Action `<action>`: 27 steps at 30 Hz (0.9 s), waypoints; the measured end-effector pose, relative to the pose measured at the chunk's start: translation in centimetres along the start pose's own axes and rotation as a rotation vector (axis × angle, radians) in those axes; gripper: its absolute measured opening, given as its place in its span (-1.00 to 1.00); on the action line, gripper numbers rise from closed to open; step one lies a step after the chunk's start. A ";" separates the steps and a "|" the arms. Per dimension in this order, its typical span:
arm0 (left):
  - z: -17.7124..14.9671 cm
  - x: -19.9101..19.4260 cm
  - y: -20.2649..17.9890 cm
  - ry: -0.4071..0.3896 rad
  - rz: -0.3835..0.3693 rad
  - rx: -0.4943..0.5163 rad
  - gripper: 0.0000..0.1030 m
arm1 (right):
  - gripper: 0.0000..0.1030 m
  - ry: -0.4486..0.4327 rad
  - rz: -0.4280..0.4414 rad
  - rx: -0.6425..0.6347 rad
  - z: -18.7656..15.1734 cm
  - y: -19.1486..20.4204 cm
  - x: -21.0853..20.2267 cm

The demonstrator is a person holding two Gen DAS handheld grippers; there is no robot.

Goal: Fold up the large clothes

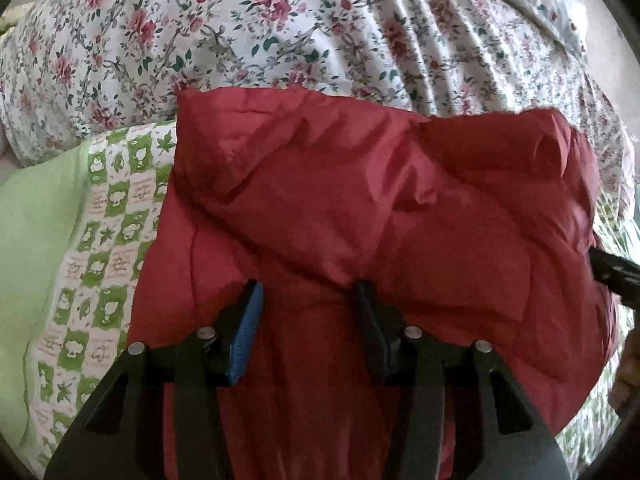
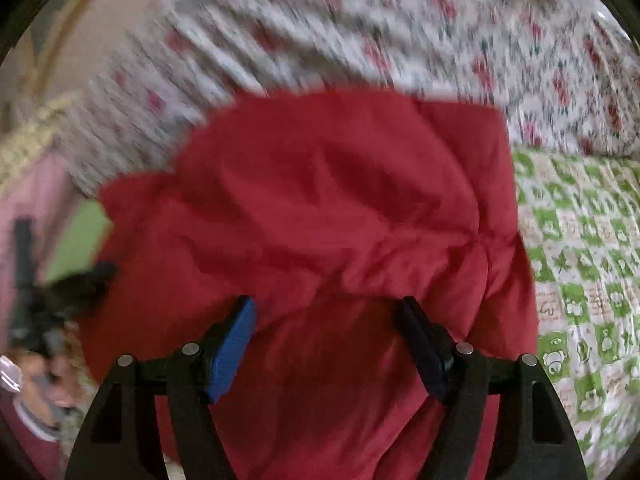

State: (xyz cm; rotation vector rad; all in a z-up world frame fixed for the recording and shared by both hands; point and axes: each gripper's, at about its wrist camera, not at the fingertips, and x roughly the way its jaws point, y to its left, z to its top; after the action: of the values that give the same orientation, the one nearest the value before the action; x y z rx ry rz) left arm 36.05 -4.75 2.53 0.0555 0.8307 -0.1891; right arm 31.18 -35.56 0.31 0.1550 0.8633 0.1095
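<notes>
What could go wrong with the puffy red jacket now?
The red jacket is thick and slippery-looking, so it might spring back open, since neither the left tool nor the right tool seems to pinch it. It also lies on the rumpled floral quilt, so the fold may come out uneven.

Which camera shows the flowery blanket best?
The left wrist view: the flowery blanket is sharp there, so you can see its pink roses and green leaves above the red jacket. The right wrist view shows the same blanket too, but smeared by blur, so the flowers are only reddish blobs.
</notes>
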 end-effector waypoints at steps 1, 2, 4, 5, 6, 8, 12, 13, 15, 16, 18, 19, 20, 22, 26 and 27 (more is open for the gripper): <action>0.2 0.4 0.2 0.008 0.000 -0.003 -0.06 | 0.45 0.008 -0.008 0.014 0.3 -0.8 0.8; 0.5 0.8 0.5 0.018 -0.003 -0.009 -0.06 | 0.42 0.009 -0.007 0.042 0.6 -1.6 1.4; 1.0 1.6 1.0 0.035 0.000 -0.028 -0.06 | 0.42 0.013 -0.028 0.092 1.3 -3.0 2.1; 1.2 2.0 1.1 0.043 0.007 -0.032 -0.06 | 0.42 0.018 -0.029 0.107 1.6 -3.3 2.5; 1.6 2.6 1.2 0.053 0.023 -0.035 -0.06 | 0.42 0.025 -0.029 0.122 1.8 -3.5 2.8; 2.0 3.5 1.1 0.069 0.054 -0.034 -0.05 | 0.42 0.031 -0.041 0.133 2.0 -3.4 3.1; 2.8 5.3 1.3 0.098 0.071 -0.048 -0.03 | 0.43 0.037 -0.054 0.149 2.3 -3.4 3.5; 2.9 5.4 1.3 0.103 0.070 -0.050 -0.03 | 0.43 0.036 -0.053 0.152 2.5 -3.3 3.7; 2.9 5.2 1.4 0.104 0.063 -0.051 -0.04 | 0.43 0.036 -0.051 0.155 2.6 -3.2 3.8; 2.8 4.9 1.6 0.100 0.052 -0.053 -0.04 | 0.43 0.036 -0.048 0.154 2.6 -3.4 3.8; 2.5 4.1 2.0 0.093 0.027 -0.065 -0.05 | 0.43 0.035 -0.044 0.155 2.3 -3.6 3.6; 2.3 3.3 2.3 0.087 0.010 -0.076 -0.05 | 0.43 0.034 -0.043 0.155 2.2 -3.7 3.7; 2.1 2.6 2.6 0.078 -0.004 -0.081 -0.05 | 0.43 0.034 -0.041 0.155 2.2 -3.8 3.7; 1.7 1.1 3.0 0.062 -0.030 -0.093 -0.05 | 0.44 0.031 -0.036 0.159 2.1 -3.8 3.6; 0.7 -1.7 4.3 0.033 -0.063 -0.122 -0.04 | 0.45 0.014 -0.014 0.187 2.0 -4.0 2.4; 0.6 -2.2 4.5 0.028 -0.065 -0.127 -0.02 | 0.45 0.010 -0.008 0.198 1.9 -4.2 2.0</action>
State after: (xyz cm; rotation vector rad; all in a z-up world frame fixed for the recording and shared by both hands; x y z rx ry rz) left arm 35.91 -0.08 4.47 -0.0880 0.8715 -0.1965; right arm 34.04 -39.51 -0.70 0.3367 0.8845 0.0167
